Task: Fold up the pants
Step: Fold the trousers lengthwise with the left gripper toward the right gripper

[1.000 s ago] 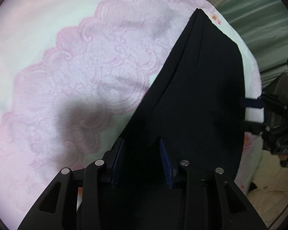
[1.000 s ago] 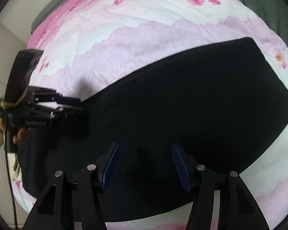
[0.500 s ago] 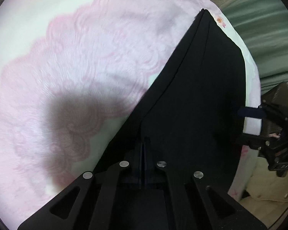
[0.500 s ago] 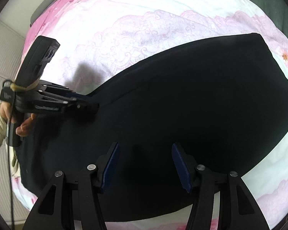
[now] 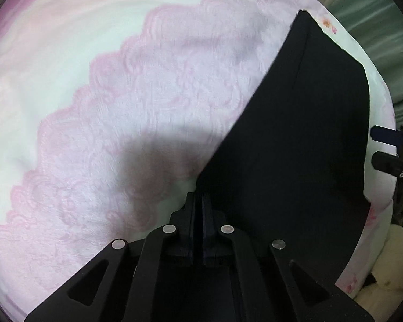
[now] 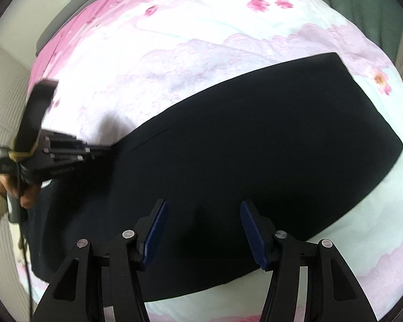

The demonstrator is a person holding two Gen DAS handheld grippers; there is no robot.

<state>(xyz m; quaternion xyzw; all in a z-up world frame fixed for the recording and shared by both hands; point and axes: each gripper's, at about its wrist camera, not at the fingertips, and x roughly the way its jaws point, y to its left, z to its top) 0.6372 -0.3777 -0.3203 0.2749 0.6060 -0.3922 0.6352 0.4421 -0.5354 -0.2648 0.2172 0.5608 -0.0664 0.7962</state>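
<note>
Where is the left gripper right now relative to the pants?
In the right wrist view the left gripper sits at far left, shut at the black pants' edge beside the pink bedspread.

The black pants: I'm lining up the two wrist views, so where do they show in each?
Left wrist view: black pants fill the right half, their edge reaching the shut left tongs.
Right wrist view: the pants span the centre, above the open right tongs.
Shared landmark: the pink lace-print bedspread.

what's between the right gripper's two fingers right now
Only the black pants lying flat on the floral bedspread beneath; the right gripper is open and pinches nothing, as its own wrist view shows.
</note>
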